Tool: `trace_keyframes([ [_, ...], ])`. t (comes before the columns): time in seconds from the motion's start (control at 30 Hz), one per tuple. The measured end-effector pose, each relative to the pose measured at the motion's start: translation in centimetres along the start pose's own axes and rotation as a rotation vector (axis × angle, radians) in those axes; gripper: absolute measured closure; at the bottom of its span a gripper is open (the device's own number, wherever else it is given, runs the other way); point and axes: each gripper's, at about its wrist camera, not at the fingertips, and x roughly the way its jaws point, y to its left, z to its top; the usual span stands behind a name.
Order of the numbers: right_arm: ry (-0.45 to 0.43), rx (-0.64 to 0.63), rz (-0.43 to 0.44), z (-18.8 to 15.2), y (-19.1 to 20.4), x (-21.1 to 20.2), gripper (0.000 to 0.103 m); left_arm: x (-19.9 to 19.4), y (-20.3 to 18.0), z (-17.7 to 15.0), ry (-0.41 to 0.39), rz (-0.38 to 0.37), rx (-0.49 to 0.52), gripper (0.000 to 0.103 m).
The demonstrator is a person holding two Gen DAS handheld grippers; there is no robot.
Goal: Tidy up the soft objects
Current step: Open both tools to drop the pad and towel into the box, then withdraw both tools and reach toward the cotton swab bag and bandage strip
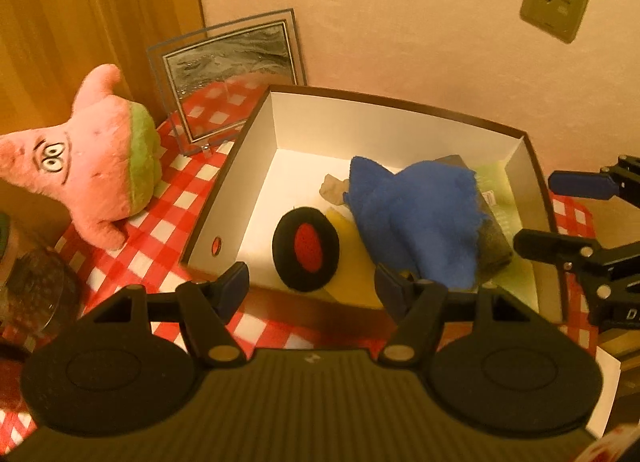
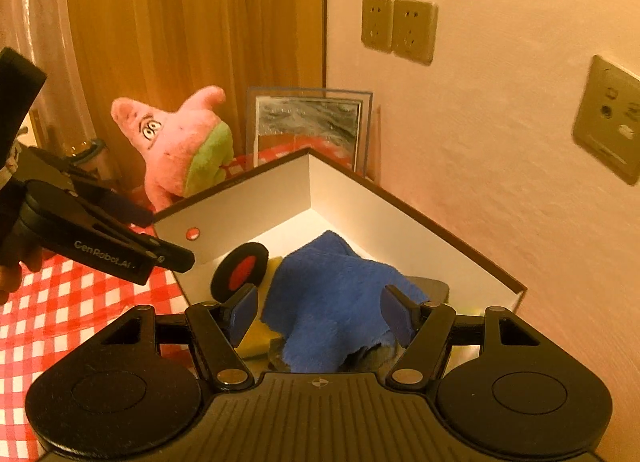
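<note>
Below my left tongs (image 1: 310, 288), whose jaws stand wide and empty, the crumpled blue fleece cloth (image 1: 416, 218) lies inside the white cardboard box with dark rim (image 1: 256, 118), beside a round black foam pad with red centre (image 1: 306, 248). My right tongs (image 2: 324, 316), likewise wide with nothing gripped, hover just above the same cloth. Outside the box, the pink starfish plush toy (image 1: 96, 166) rests on the red-and-white checked tablecloth (image 1: 160, 238).
</note>
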Motion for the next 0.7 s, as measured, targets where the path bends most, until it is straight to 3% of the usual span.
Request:
trace_keyframes([
  [0.47, -0.018, 0.053, 0.039, -3.7, 3.0, -6.6, 0.035, -6.4, 0.2, -7.4, -0.013, -0.006, -0.104, 0.036],
  [0.7, -0.007, 0.067, 0.09, -5.2, 5.0, -8.3, 0.035, -9.3, 0.4, -11.2, -0.017, 0.034, -0.137, 0.035],
])
